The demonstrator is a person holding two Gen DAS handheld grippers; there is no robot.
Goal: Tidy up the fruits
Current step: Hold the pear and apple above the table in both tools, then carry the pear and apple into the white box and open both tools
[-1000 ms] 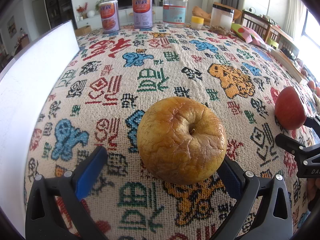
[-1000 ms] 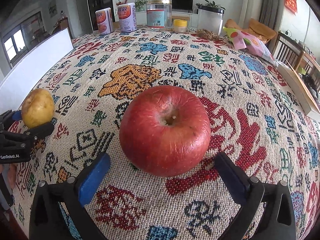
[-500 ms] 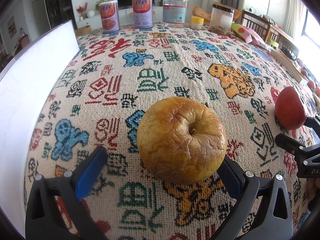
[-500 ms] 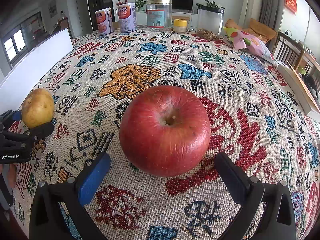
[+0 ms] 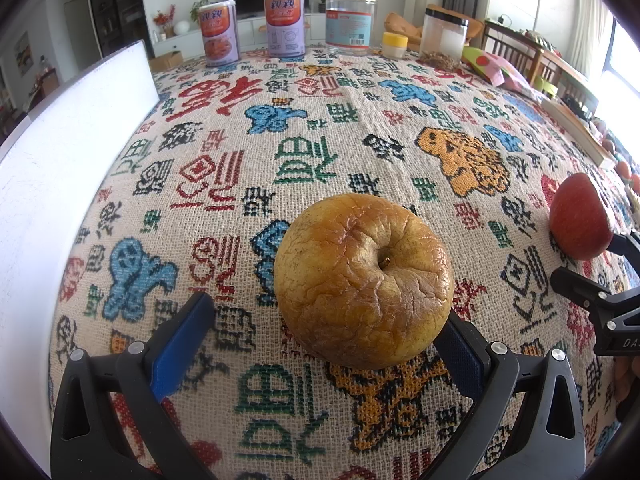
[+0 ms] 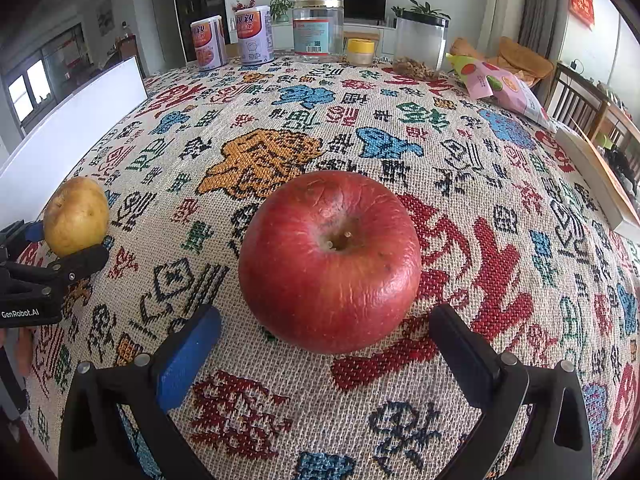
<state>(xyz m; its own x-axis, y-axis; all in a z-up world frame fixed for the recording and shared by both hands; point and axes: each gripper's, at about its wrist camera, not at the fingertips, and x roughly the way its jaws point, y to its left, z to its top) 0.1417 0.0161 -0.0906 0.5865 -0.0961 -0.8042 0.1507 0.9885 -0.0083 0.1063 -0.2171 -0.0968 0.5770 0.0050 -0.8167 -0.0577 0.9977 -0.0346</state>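
A wrinkled yellow-brown apple [image 5: 363, 280] rests on the patterned tablecloth between the fingers of my left gripper [image 5: 320, 332]. The jaws are open; the right finger is close to or touching it and the left finger stands apart. A red apple [image 6: 330, 262] rests on the cloth between the open fingers of my right gripper [image 6: 326, 340], with gaps on both sides. The red apple also shows at the right edge of the left wrist view [image 5: 580, 218]. The yellow apple shows at the left of the right wrist view [image 6: 76, 216].
A white board [image 5: 60, 168] stands along the table's left edge. Two cans [image 5: 218, 34], a clear jar [image 5: 350, 20], a small yellow-lidded jar [image 5: 394, 45] and a black-lidded container [image 5: 442, 40] stand at the far edge. A snack bag [image 6: 504, 88] lies at the far right.
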